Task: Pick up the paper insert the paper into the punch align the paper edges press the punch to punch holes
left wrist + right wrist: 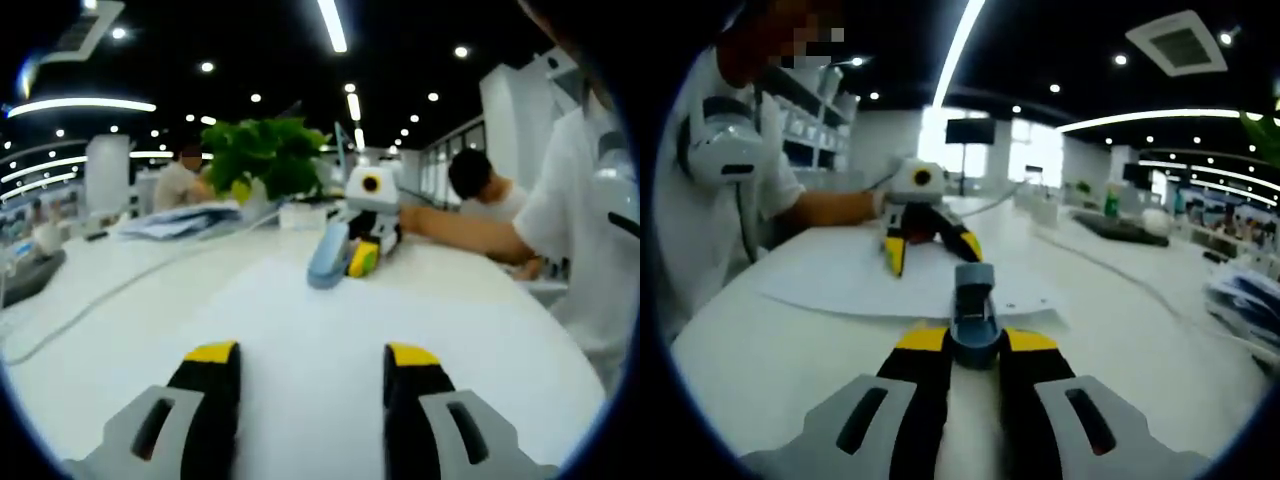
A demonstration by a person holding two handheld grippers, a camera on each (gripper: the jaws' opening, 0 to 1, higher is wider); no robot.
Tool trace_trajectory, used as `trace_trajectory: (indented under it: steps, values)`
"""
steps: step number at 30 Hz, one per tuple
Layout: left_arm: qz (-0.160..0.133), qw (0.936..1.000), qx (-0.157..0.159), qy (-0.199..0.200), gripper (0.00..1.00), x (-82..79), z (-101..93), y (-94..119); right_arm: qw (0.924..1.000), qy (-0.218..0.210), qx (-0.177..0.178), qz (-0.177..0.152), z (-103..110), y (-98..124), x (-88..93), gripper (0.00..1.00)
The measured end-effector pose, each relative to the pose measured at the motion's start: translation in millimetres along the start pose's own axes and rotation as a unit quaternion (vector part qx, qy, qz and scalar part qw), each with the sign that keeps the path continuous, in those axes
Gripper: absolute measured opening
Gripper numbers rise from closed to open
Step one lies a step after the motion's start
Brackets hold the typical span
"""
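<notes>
Right gripper view: showing the right gripper (975,345), yellow-tipped black jaws pinching the blue-grey plastic hole punch (973,318) at its near end. Lying flat under the punch, the white paper sheet (855,278) on the smooth white counter (770,370), small round holes dotting its near edge. Resting on the sheet's far side, the left gripper (930,243), jaws spread. Left gripper view: showing the leafy green potted plant (265,155) beyond. No readable writing anywhere.
</notes>
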State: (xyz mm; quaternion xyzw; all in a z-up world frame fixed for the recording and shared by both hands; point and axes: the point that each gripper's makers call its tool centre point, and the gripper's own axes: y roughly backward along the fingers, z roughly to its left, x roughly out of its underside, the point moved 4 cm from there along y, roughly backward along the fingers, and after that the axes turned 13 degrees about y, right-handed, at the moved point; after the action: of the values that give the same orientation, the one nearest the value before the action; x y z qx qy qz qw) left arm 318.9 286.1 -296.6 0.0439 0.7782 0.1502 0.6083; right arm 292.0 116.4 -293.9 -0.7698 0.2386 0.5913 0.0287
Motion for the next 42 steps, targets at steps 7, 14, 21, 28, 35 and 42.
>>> trace_trajectory:
  steps: [7, 14, 21, 28, 35, 42]
  values:
    - [0.000, 1.0000, 0.001, 0.000, 0.58, -0.4, 1.3, -0.1, 1.0000, 0.003, -0.002, -0.001, 1.0, -1.0, -1.3, 0.22]
    - [-0.001, 1.0000, 0.001, 0.000, 0.58, -1.3, 6.1, -0.4, 0.9999, -0.010, 0.004, 0.011, -1.3, -2.0, 1.7, 0.27]
    - [-0.004, 1.0000, 0.000, 0.000, 0.58, -2.6, 7.0, 0.0, 0.9994, -0.020, 0.022, 0.017, -1.1, 1.7, 1.0, 0.40]
    - [-0.012, 0.9998, 0.015, -0.008, 0.56, -7.4, -0.2, 2.5, 0.9916, -0.048, 0.120, 0.006, 1.8, 21.0, -7.3, 0.38]
    - [-0.062, 0.9971, 0.045, 0.001, 0.55, -38.1, -12.1, 7.6, 0.9645, -0.076, 0.252, -0.022, 6.4, 42.1, -26.2, 0.39]
    - [-0.066, 0.9958, 0.062, -0.014, 0.52, -65.5, -14.5, -27.5, 0.9148, -0.101, 0.390, 0.026, -6.7, 45.0, -21.4, 0.36]
